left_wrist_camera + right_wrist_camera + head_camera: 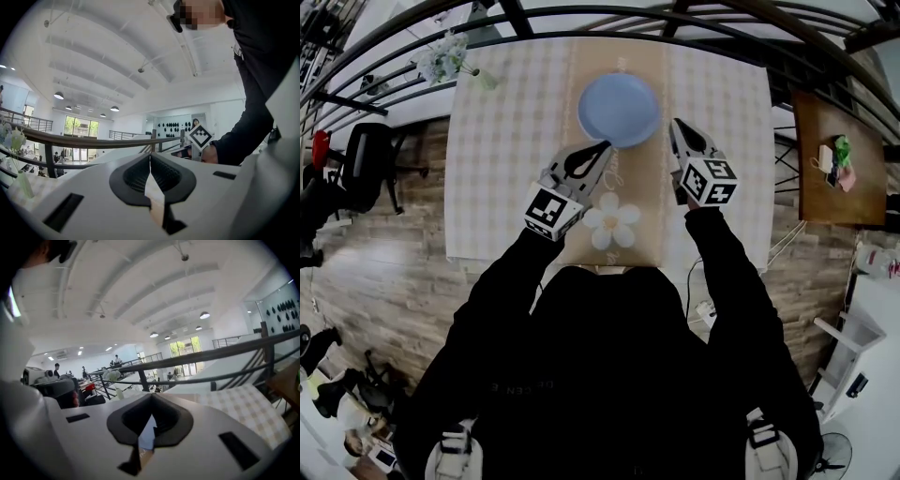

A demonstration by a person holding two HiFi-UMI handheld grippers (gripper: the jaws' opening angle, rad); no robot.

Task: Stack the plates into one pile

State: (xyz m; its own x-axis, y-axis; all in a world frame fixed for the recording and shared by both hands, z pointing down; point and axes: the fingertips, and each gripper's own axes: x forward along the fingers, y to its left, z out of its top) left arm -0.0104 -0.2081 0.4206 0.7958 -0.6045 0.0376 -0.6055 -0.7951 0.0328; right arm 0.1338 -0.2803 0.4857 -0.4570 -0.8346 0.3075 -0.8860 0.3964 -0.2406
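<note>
The left gripper [607,146] is hanging clenched on nothing, the blue plate [619,110] lying on the table [506,141] just off its tips at one o'clock. The right gripper [675,125], likewise clenched and empty, is hovering with that plate at ten o'clock, about equally near.

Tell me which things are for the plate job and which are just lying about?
For the job: plate, left gripper, right gripper.
Lying about: flowers, chair, side table.
</note>
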